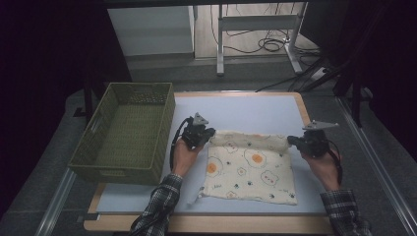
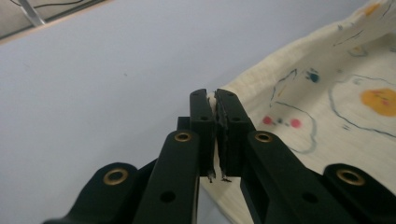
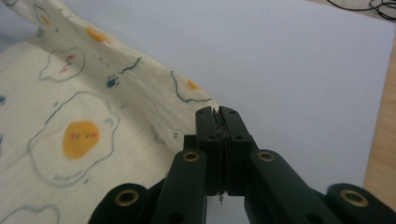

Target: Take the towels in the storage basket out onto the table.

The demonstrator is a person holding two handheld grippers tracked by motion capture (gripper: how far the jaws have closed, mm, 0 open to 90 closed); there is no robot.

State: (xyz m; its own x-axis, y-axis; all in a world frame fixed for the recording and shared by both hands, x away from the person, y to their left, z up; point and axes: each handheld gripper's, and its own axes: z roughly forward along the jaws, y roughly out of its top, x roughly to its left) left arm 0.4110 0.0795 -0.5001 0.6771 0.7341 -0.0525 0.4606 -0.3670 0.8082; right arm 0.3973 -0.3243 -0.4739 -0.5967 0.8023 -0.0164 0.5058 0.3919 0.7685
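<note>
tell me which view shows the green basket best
The high view: the whole basket sits at the table's left edge, open side up. The two gripper views look at the cloth and mat, not toward the basket.

Green woven basket (image 1: 125,135) at the table's (image 1: 255,105) left edge, cables (image 1: 268,45) beyond

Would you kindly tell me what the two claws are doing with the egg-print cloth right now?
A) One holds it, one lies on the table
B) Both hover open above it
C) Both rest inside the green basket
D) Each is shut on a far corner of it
D: the left claw and the right claw each have their jaws closed on the cloth, one at each far corner.
</note>
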